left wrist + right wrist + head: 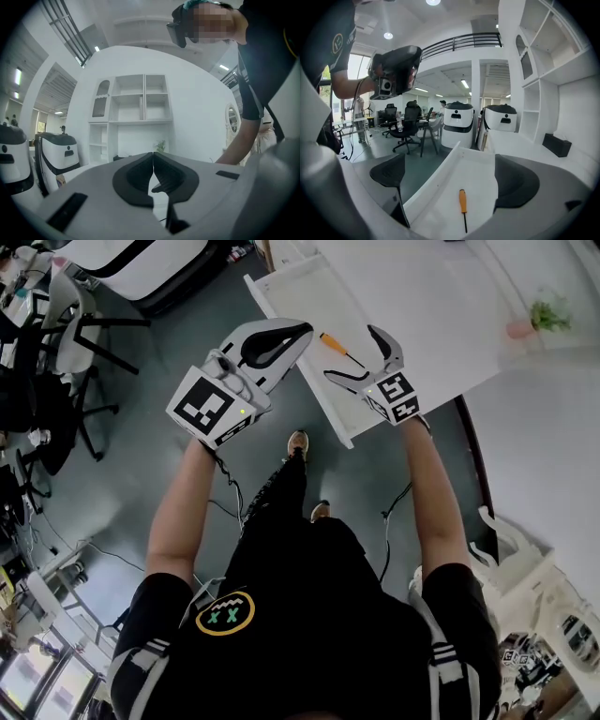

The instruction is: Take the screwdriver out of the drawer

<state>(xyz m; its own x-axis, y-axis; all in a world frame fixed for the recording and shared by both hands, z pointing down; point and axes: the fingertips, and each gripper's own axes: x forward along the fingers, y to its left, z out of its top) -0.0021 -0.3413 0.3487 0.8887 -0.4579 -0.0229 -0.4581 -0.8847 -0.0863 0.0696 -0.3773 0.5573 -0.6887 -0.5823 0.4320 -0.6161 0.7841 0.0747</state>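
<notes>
Screwdriver (462, 206) lying in the open drawer (305, 292), not yet gripped.

Through the right gripper (363, 359) camera I see its jaws spread wide with nothing held. The orange-handled tool lies flat on the white drawer bottom in the gap between them, handle pointing away and thin shaft toward the lens, and neither pad touches it. My left gripper (153, 158) has its jaws pressed together on nothing. On the head view it hangs at the drawer's front rim, just left of the tool, above the grey floor (169, 362), and the right one sits over the drawer near that same rim.
</notes>
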